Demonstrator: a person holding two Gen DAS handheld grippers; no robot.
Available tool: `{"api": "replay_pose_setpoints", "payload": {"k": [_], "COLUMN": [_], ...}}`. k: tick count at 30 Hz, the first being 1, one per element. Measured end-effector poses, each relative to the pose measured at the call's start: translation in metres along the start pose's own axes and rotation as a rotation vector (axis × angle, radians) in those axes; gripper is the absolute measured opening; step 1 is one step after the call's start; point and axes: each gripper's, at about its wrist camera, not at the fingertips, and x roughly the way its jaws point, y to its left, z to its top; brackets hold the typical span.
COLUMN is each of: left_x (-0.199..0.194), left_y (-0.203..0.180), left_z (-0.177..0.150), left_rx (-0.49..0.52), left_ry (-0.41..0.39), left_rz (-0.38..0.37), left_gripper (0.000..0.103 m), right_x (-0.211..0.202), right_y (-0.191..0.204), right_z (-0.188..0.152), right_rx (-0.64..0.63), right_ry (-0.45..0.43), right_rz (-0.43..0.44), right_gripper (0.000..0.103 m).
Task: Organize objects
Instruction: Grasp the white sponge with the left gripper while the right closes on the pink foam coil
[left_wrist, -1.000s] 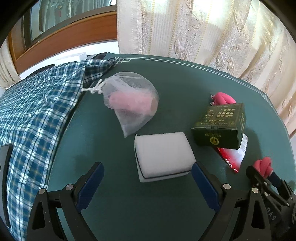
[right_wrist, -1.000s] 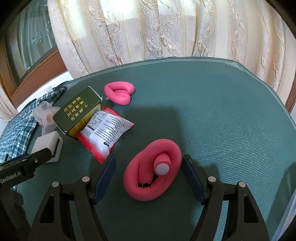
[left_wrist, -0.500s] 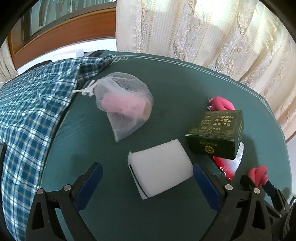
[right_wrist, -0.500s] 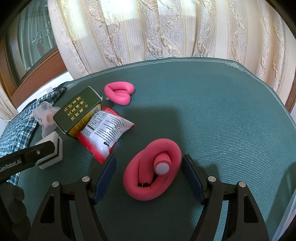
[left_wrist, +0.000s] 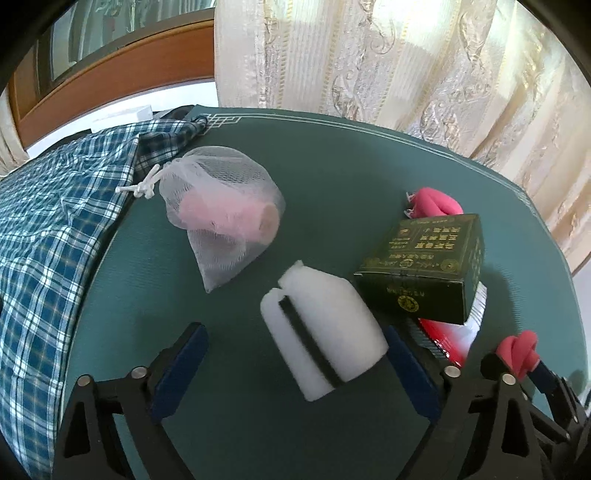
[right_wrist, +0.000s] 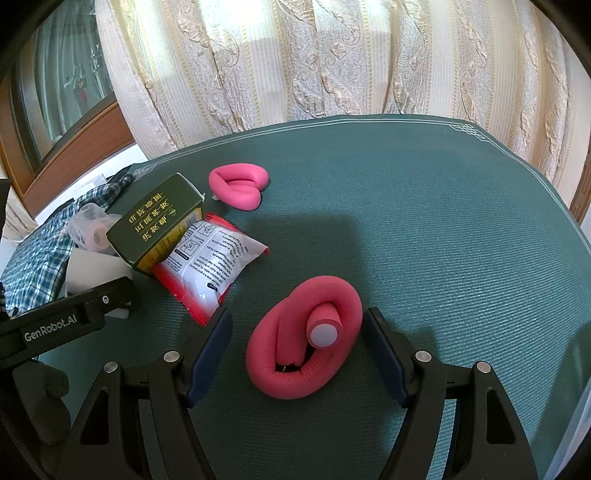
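My left gripper (left_wrist: 295, 354) is open around a white sponge block with a dark middle layer (left_wrist: 325, 332), which lies turned at an angle against the right finger. A mesh bag with a pink roll (left_wrist: 221, 218) lies beyond it. A dark green box (left_wrist: 424, 266) rests on a red and white packet (right_wrist: 210, 262). My right gripper (right_wrist: 297, 336) is open around a coiled pink foam tube (right_wrist: 306, 343) on the green table (right_wrist: 443, 221). A second pink coil (right_wrist: 238, 184) lies behind the box.
A blue plaid cloth (left_wrist: 51, 240) covers the table's left side. Cream curtains (right_wrist: 332, 62) hang behind the table's far edge. The left gripper's body (right_wrist: 62, 321) shows at the left of the right wrist view.
The left gripper has swung and shifted right, and the white sponge has turned between its fingers toward the right finger. The right gripper and pink coil have not moved.
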Motion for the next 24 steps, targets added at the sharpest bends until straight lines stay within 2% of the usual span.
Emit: {"api": "replay_pose_setpoints", "payload": {"k": [8,24], "left_x": [-0.015,-0.030], "left_y": [-0.004,0.019], "left_z": [-0.006,-0.017], "left_rx": [0.035,-0.033], "left_ry": [-0.040,-0.043], "left_rz": [-0.049,-0.080], "left_gripper": [0.065,0.061], "right_x": [0.000,0.000], "right_y": [-0.001,0.000], "right_z": [-0.001,-0.001], "right_rx": [0.001,0.002], "right_ry": [-0.002,-0.003], "right_rz": [0.001,0.002], "right_gripper": [0.074,0.074]}}
